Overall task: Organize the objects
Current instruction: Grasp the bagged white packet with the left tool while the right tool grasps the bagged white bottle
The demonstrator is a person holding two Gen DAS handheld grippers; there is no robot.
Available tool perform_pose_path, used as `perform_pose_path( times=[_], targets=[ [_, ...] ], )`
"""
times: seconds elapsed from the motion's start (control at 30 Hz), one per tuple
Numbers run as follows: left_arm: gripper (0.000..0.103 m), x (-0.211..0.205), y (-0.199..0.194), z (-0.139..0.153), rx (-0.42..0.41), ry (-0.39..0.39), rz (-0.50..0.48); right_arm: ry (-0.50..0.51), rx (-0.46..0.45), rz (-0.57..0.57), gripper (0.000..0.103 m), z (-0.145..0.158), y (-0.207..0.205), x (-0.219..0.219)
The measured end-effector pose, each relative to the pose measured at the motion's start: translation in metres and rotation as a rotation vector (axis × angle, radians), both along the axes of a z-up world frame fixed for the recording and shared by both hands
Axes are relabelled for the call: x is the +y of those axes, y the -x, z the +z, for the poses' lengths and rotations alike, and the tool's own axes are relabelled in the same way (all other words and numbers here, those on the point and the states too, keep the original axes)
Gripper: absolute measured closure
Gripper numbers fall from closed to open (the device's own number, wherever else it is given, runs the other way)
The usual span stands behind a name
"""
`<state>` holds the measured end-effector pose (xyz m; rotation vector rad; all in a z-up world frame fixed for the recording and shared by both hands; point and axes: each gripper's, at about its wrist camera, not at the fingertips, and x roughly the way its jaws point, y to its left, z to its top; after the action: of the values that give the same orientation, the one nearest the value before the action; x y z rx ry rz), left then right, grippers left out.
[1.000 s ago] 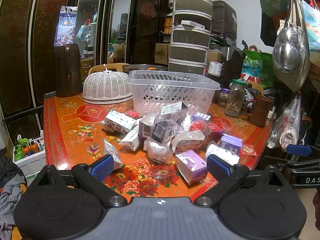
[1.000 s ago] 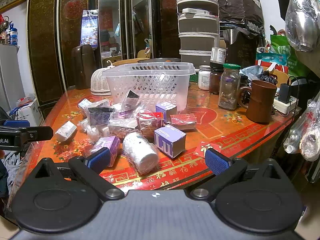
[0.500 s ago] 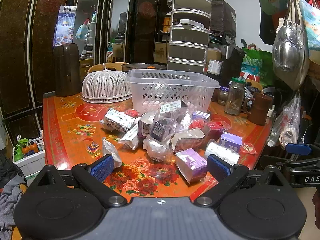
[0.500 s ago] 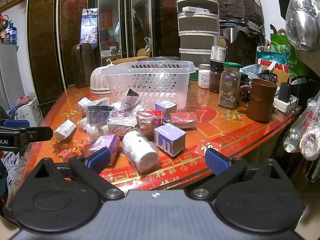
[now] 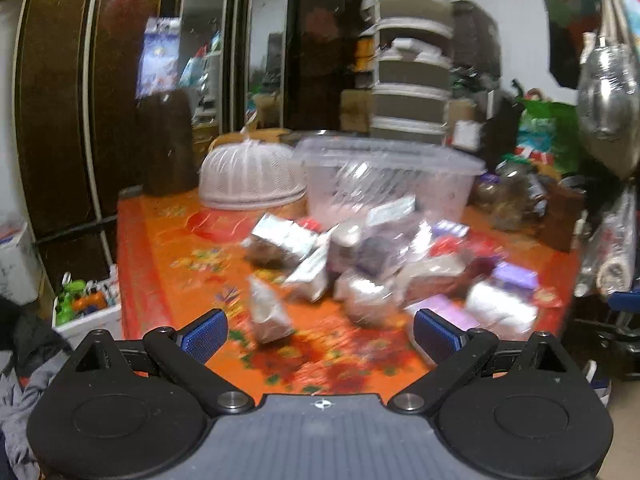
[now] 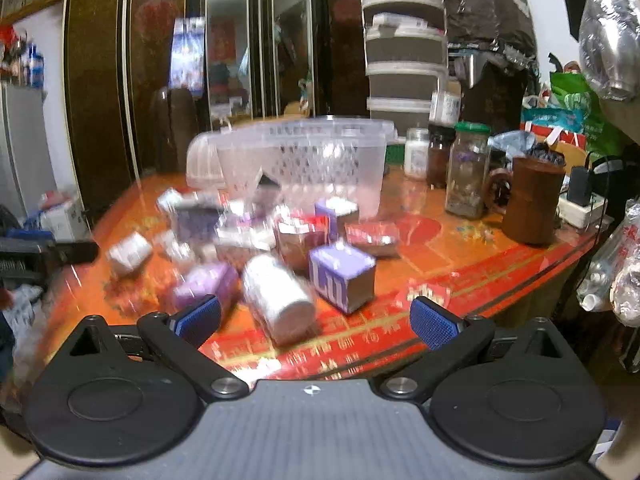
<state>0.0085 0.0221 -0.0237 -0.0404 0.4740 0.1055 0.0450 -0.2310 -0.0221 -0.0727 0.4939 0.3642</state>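
Currently: both claws released over clutter

I am holding the left gripper [image 5: 320, 334] spread wide and empty above the table [image 5: 168, 248]. I am keeping the right gripper [image 6: 316, 320] released too, hovering near the white cylinder [image 6: 278, 296] and purple box [image 6: 342, 276]. Packets are lying before the clear basket [image 6: 304, 160], blurred

Beside the one clear basket [image 6: 304, 160] I count one domed cover [image 5: 250, 176], three jars [image 6: 466, 168], one brown mug [image 6: 530, 200] and two purple boxes [image 6: 342, 276].
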Motion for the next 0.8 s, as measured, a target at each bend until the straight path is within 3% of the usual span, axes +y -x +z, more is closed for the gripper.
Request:
perform_pose_path(
  times=[0.13, 0.23, 0.37, 0.47, 0.6, 0.8],
  targets=[
    [0.004, 0.02, -0.009, -0.017, 0.041, 0.01, 0.008, -0.056, 0.012, 0.047, 0.015, -0.012, -0.004, 0.003],
    [0.006, 0.027, -0.02, -0.023, 0.063, -0.014, 0.007, -0.014, -0.022, 0.075, 0.016, -0.017, -0.007, 0.017],
    [0.013, 0.034, -0.048, -0.031, 0.115, -0.035, 0.003, 0.015, 0.008, 0.111, 0.036, -0.027, -0.024, 0.03],
    [0.019, 0.037, -0.059, -0.035, 0.131, -0.029, -0.004, 0.017, 0.01, 0.12, 0.038, -0.03, -0.032, 0.036],
    [0.04, 0.036, -0.072, -0.04, 0.169, -0.007, -0.017, 0.018, 0.0, 0.132, 0.043, -0.03, -0.037, 0.039],
    [0.05, 0.039, -0.081, -0.041, 0.177, -0.008, -0.018, 0.043, -0.011, 0.144, 0.043, -0.032, -0.047, 0.043]
  ],
)
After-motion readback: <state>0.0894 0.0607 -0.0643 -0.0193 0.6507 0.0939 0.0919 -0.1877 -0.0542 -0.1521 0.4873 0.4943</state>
